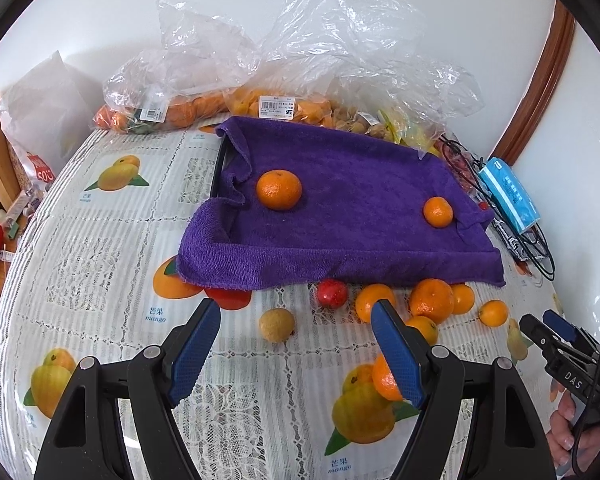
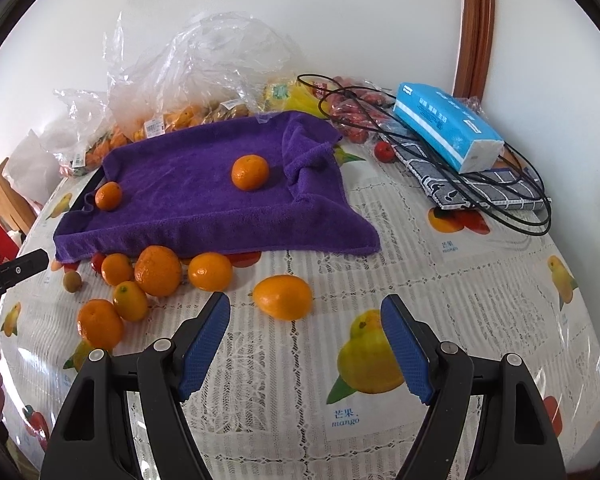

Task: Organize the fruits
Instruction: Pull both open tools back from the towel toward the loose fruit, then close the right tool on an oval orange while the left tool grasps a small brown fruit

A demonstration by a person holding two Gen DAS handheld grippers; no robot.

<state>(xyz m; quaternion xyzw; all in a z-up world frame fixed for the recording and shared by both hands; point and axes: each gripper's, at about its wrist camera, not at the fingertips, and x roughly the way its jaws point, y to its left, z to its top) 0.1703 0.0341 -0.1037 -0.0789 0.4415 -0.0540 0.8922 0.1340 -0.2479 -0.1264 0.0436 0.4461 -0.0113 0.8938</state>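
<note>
A purple towel (image 1: 340,208) (image 2: 204,200) covers a tray, with two mandarins on it: a larger one (image 1: 279,189) (image 2: 250,172) and a smaller one (image 1: 438,211) (image 2: 108,196). Several loose oranges lie in front of the towel (image 1: 431,300) (image 2: 158,270), with a small red fruit (image 1: 331,293) and a brown longan (image 1: 276,324) (image 2: 72,280). One orange (image 2: 283,296) lies apart, just ahead of my right gripper (image 2: 305,312). My left gripper (image 1: 296,316) stands open above the table, nothing between its fingers. The right gripper is open and empty too.
Clear plastic bags of oranges and other fruit (image 1: 204,108) (image 2: 180,116) line the wall behind the towel. A blue tissue pack (image 2: 446,130) (image 1: 508,196), black cables (image 2: 500,184) and a checked cloth lie at the right. The table carries a fruit-printed cover (image 2: 460,280).
</note>
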